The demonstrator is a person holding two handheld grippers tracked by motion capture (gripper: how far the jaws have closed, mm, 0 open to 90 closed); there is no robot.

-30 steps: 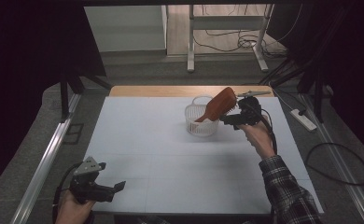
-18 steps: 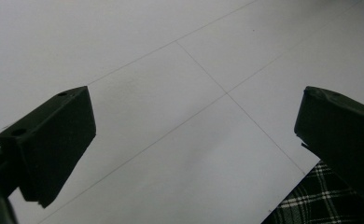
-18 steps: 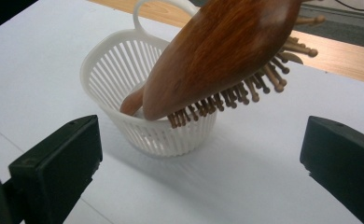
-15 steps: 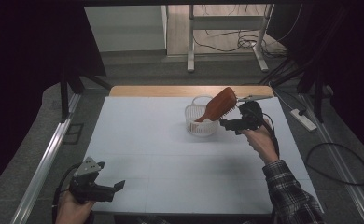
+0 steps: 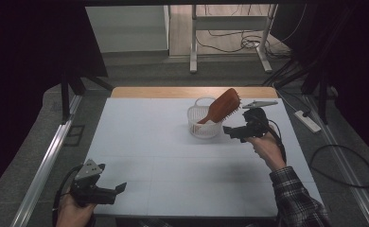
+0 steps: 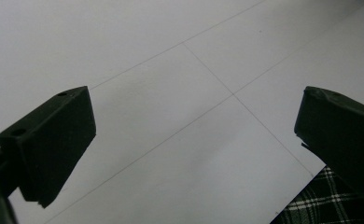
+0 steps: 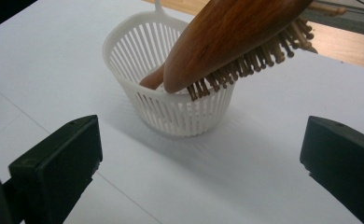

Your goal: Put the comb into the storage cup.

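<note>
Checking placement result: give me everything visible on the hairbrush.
The hairbrush looks wooden, reddish-brown, with a broad paddle head and rows of peg bristles facing down. It stands tilted, handle end down inside the white slatted basket, its head leaning on the rim and sticking out past it. Only the basket touches it. The right hand-held gripper is open, apart from it, on the white table.

Jaws: black, blocky, small screw holes
Plate: grey, three-cornered
Cable: black, trailing
Sleeve [image 5: 300,200]: dark plaid, white lines
</note>
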